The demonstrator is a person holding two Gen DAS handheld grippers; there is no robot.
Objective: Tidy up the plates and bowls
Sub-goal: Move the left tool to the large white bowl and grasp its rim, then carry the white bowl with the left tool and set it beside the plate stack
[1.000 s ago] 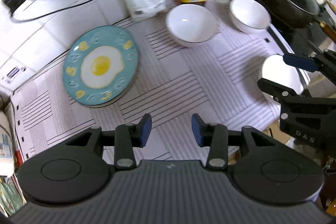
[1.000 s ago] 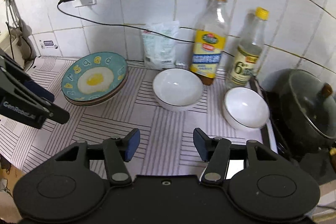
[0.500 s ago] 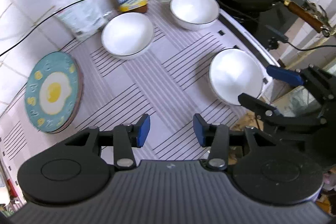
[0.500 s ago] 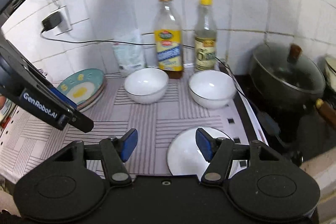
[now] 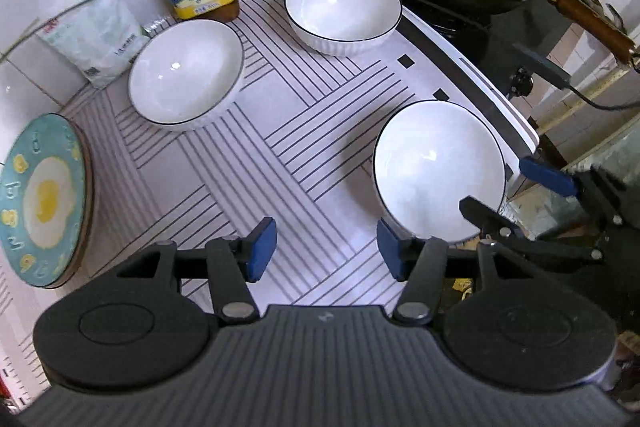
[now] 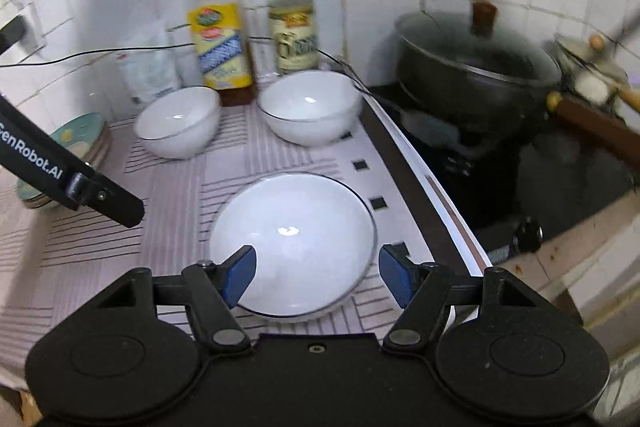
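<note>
the near bowl (image 6: 294,243) sits at the mat's (image 5: 256,155) front right edge. the right gripper (image 6: 316,277) hangs over it, jaws just widening, nothing held; the left gripper (image 5: 326,251) likewise gapes empty. glazed, slippery, breakable: pinch the rim.

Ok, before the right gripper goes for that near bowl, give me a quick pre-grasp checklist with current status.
1. Right gripper jaws open, just been opening, nothing between them: ok.
2. Near bowl upright and empty: ok.
3. Jaws straddling the bowl's rim: not ok, both above it.
4. Left gripper open, holding nothing: ok.
5. Left gripper clear of the near bowl: cannot tell, one finger is close.
6. Bowl well in from the mat edge: not ok, near the stove side.
</note>
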